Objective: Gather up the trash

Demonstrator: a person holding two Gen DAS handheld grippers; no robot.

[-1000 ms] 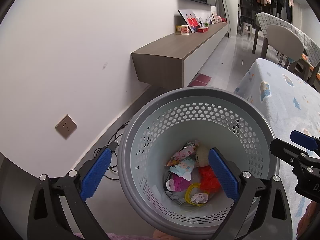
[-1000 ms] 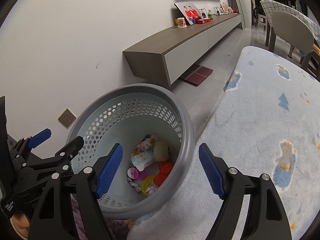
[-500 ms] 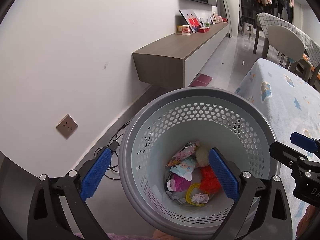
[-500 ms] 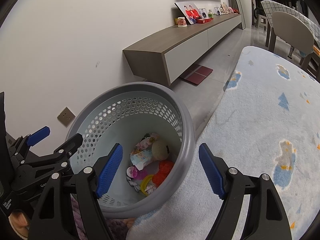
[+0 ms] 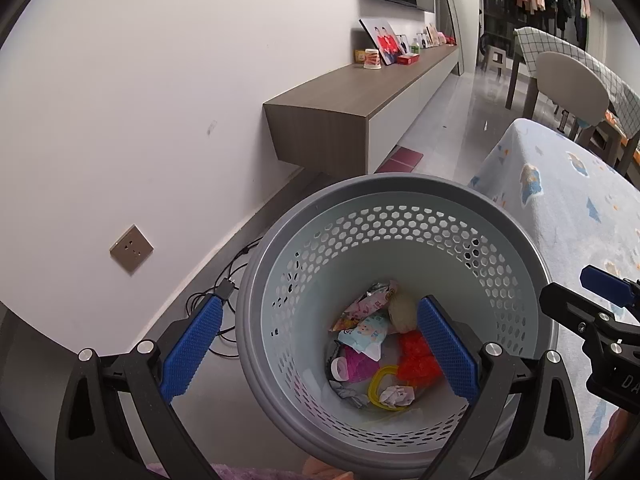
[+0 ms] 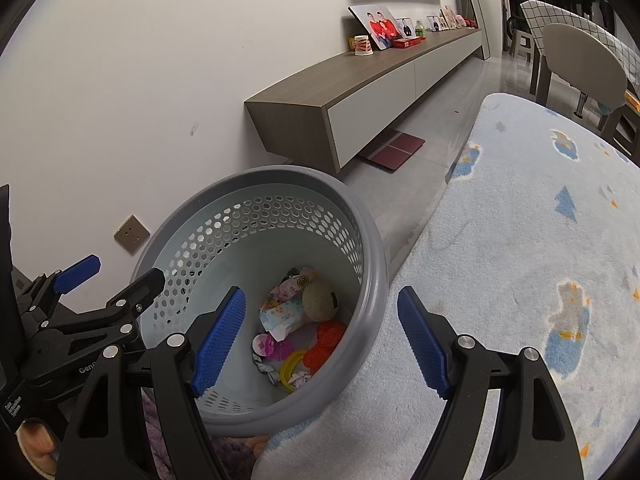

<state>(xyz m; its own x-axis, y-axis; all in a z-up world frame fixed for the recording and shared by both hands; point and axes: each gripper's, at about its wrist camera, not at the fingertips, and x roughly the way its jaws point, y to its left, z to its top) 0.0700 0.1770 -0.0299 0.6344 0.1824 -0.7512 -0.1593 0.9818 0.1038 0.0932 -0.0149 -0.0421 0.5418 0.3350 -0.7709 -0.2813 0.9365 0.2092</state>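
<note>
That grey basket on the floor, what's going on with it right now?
A person holds two handheld grippers above the grey perforated basket, which stands between the wall and a light blue rug. The left gripper and right gripper both stand open and empty. Trash already lies in the bottom: snack wrappers, a crumpled paper scrap, a yellow plastic ring and something orange-red. Nothing is being gripped.

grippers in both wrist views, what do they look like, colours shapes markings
Both the left gripper and the right gripper are alike: black angular frames with triangular cut-outs and silver round bolts at the joints. Each finger carries a long blue pad with a fine ribbed texture. White lettering marks the left gripper's body in the right wrist view, too partial to read. No cables or sleeves show.
</note>
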